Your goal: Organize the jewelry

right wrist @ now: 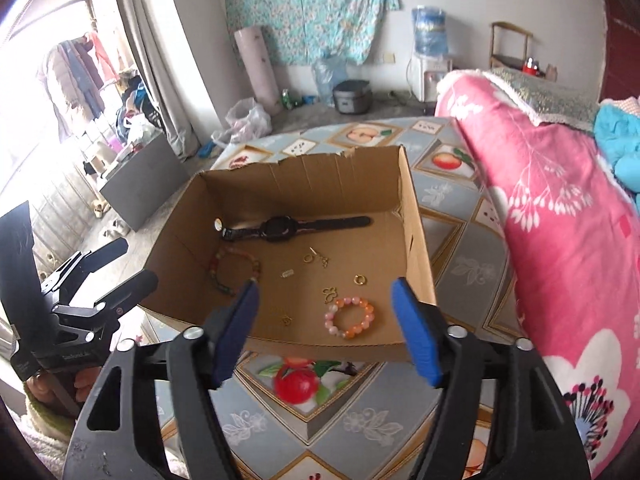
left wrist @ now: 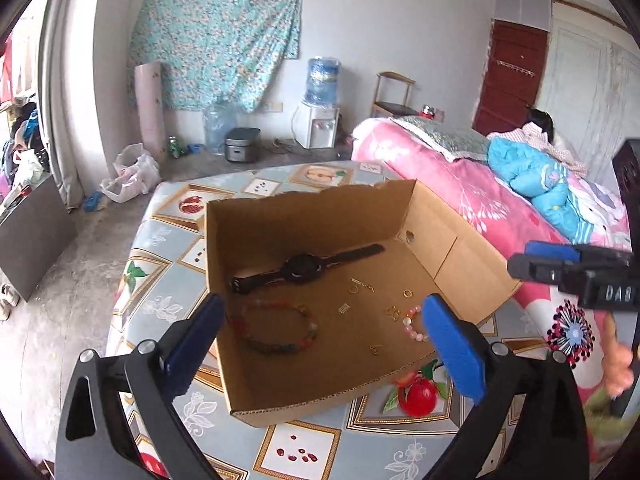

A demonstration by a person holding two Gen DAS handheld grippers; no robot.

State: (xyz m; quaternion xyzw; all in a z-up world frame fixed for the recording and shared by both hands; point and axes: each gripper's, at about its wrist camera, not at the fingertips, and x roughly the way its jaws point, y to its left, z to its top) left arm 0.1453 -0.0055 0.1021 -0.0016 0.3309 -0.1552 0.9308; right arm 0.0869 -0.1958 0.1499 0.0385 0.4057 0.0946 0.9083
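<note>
An open cardboard box [left wrist: 304, 216] [right wrist: 416, 240] sits on the table. Inside lie a black watch [left wrist: 304, 268] [right wrist: 280, 226], a multicoloured bead bracelet [left wrist: 276, 328] [right wrist: 224, 272], a pink and orange bead bracelet [right wrist: 350, 318] [left wrist: 414, 326], and several small gold rings and charms [left wrist: 407, 293] [right wrist: 360, 279]. My left gripper [left wrist: 320, 308] is open and empty, just above the box's near edge. My right gripper [right wrist: 324, 292] is open and empty, over the box's near side above the pink bracelet. Each gripper shows in the other's view, the left one [right wrist: 116, 268] and the right one [left wrist: 516, 266].
The table [left wrist: 304, 448] [right wrist: 360, 420] has a patterned fruit tablecloth. A bed with a pink floral blanket [left wrist: 460, 184] [right wrist: 560, 220] runs along the right. A grey cabinet [right wrist: 140, 184] stands on the floor to the left.
</note>
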